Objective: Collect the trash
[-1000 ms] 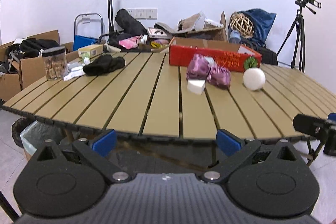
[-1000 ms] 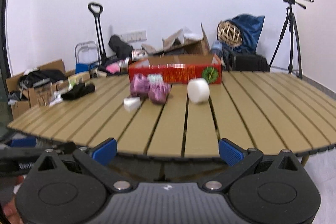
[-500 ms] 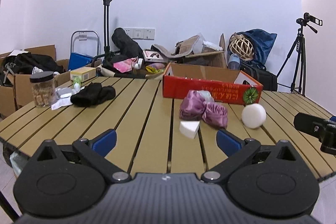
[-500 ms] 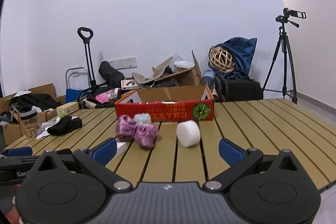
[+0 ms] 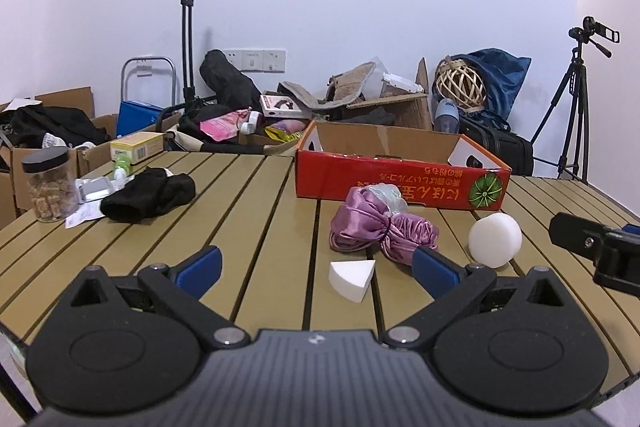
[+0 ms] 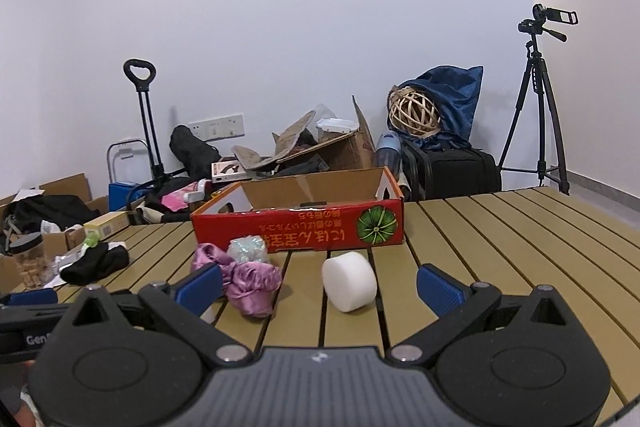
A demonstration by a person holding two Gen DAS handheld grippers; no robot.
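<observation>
Nothing has been collected yet, as far as I can see from here. The red cardboard box (image 5: 400, 183) sits open toward the far edge of the slatted table (image 5: 256, 211), and what shows of its inside looks bare (the near wall hides most of the floor, so I would not swear to it).

All the scraps lie on the table just in front of that box. A white foam wedge (image 5: 352, 274) is nearest the front edge, and behind it a crumpled purple satin cloth (image 5: 378, 229) with a wad of clear plastic (image 6: 247, 249) against the box wall. A white foam cylinder (image 6: 349, 281) lies on its side a little toward the right edge.

The left gripper (image 5: 316, 267) hovers over the front edge with its jaws wide apart and nothing between them, the wedge roughly in line with the gap. The right gripper (image 6: 318, 281) is likewise spread and empty, facing the foam cylinder.

Over by the left edge sit a black cloth (image 5: 150, 193) and a jar (image 5: 50, 185); whether those count as trash I cannot tell. So the whole job is left, I would judge: four pieces at least.
</observation>
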